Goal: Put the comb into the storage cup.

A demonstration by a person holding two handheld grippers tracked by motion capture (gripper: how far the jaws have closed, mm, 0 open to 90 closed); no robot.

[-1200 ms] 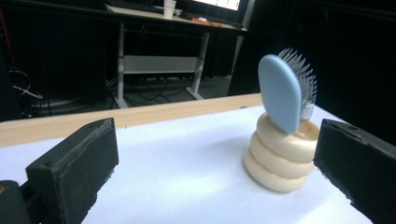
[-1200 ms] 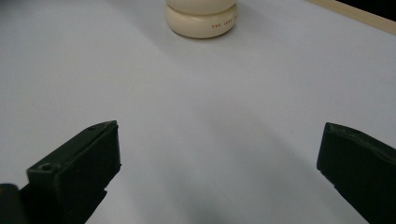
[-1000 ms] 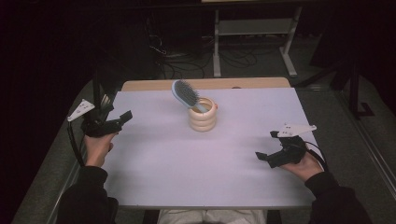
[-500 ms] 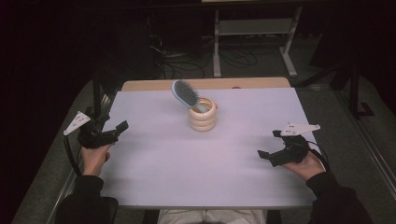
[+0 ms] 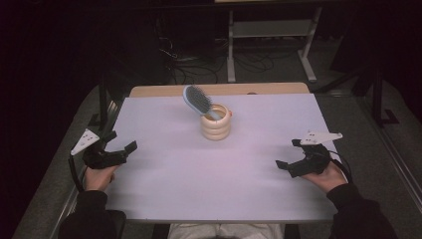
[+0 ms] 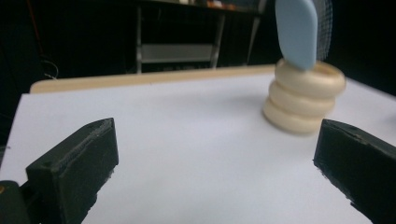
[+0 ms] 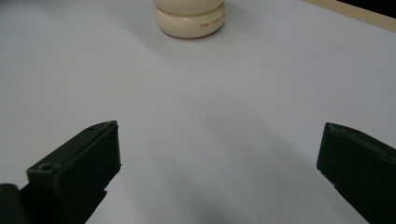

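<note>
From the high view, I hold my left gripper [image 5: 121,148] over the left edge of the smooth white table [image 5: 199,179], jaws spread wide. My right gripper [image 5: 294,154] sits by the right edge, jaws also apart. Between them, well toward the far side, stands a cream cup [image 5: 216,122] shaped like three stacked rounded rings, with a pale blue brush [image 5: 195,99] leaning out of it, bristles up.

In the left gripper view, my matte black blocky jaws frame bare tabletop; the cup [image 6: 302,97] stands ahead on the right, the brush's [image 6: 297,32] smooth oval back facing me.

In the right gripper view, my jaws gape; the cup's [image 7: 190,19] glossy base ring carries tiny red lettering.
</note>
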